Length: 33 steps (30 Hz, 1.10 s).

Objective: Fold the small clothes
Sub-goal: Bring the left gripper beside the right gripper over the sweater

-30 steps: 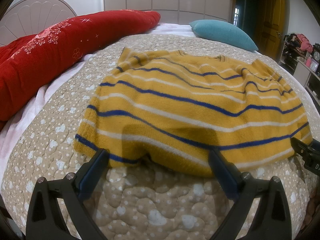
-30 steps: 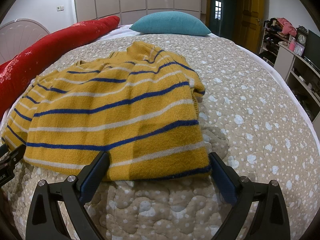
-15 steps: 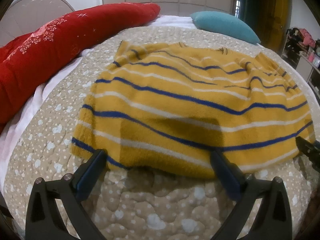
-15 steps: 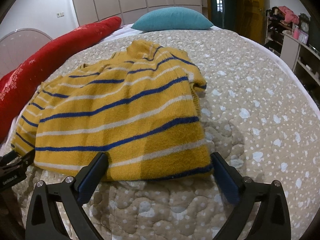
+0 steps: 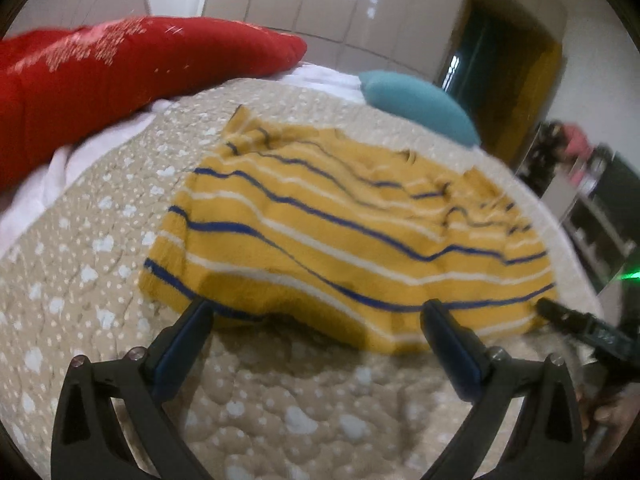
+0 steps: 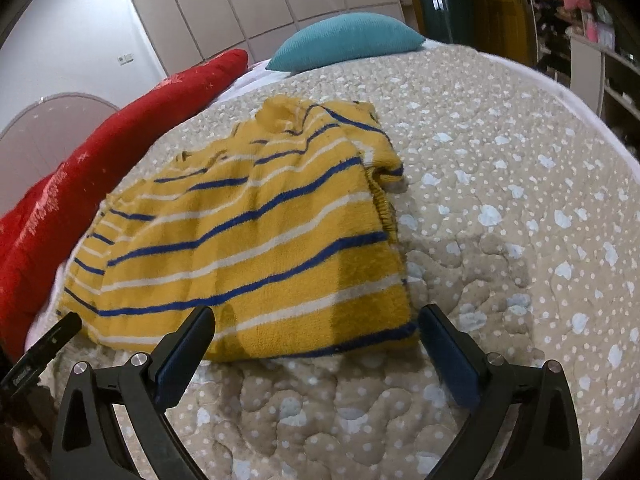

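Lying flat on the beige quilted bedspread [image 6: 500,200], the yellow sweater with blue and white stripes [image 6: 248,248] takes up the middle of the bed, hem nearest the cameras. Left gripper [image 5: 316,312] is spread wide at the hem's left part — nothing held. Right gripper [image 6: 316,316] is wide too, straddling the right hem corner. Red bolster [image 5: 100,76] and teal pillow [image 6: 344,40] sit beyond.

I see: beige quilted bedspread with pale spots [image 6: 500,184]; long red bolster [image 5: 120,76]; teal cushion [image 6: 348,40]; glossy beige wardrobe doors [image 6: 256,0]; dark open doorway [image 5: 508,64].
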Available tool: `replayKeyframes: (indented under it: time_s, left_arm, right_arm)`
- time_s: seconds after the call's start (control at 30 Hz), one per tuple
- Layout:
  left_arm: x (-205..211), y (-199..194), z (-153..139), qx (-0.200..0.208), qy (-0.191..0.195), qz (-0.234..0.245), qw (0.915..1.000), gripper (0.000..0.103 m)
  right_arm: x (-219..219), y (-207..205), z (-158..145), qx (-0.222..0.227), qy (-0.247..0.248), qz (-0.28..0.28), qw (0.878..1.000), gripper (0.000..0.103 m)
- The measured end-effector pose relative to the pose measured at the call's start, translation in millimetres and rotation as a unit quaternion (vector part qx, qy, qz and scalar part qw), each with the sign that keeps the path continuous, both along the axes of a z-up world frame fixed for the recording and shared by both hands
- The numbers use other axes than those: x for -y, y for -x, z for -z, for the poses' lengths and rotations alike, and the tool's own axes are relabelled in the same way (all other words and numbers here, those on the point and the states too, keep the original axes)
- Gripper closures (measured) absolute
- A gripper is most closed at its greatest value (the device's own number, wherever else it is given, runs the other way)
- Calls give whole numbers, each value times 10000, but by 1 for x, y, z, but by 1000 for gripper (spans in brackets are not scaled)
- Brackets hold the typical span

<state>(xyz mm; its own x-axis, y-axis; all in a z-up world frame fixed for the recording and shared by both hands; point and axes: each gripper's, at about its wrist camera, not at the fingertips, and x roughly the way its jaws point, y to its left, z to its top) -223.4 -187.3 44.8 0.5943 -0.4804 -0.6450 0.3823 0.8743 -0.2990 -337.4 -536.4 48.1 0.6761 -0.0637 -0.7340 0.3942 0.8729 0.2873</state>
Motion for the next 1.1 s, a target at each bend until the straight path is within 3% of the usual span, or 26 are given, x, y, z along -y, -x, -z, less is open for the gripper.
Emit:
replayKeyframes:
  time_s: [0.1,0.3,0.33,0.4,0.47,0.6,0.8,0.9,0.97,1.0,1.03,1.07,1.1]
  left_arm:
    - [5,9,-7,45,122,222,9997,0]
    - [58,44,-17,492,-252,1192,9913,1]
    - [68,50,-18,555,-308,1380,9884,5]
    - [95,60,-22,565,-444,1821,9807,35]
    - [122,64,-24,473,-508,2199,9730,43]
    - [174,70,-24,510,-601,2719,9591,43]
    - [241,68,-9,524,-935,3121,9440,42]
    - [266,71,-3,633,-1264,3190,9372,37]
    - [277,70,-2,648,-1368,3118,9380,37]
    - [280,67,-2,615,-1366,3070,9398,44]
    - [282,65,-3,522,-1254,3091,9413,48]
    - [281,64,-4,479,-1125,3151,9412,66]
    - [280,67,-7,559,-1093,3132,9417,93]
  right_arm:
    - [14,-1,-5,-5,-390,-19,9992,3]
    - [66,-16,-14,128,-773,237,9966,6]
    - [75,-21,-12,122,-912,218,9955,7]
    - [90,-32,-9,103,-1122,141,9935,8]
    - [100,-44,-10,105,-1263,-20,9919,8]
    - [105,-69,-8,86,-1524,-544,9868,9]
    - [104,-107,-2,39,-1619,-1078,9809,14]
    - [107,-119,2,32,-1631,-1181,9795,21]
    - [106,-126,4,8,-1675,-1265,9777,37]
    - [107,-129,4,-14,-1697,-1276,9772,41]
    - [108,-130,5,-2,-1770,-1292,9757,53]
    - [109,-130,5,7,-1865,-1317,9736,66]
    - [111,-130,4,6,-1932,-1291,9726,69]
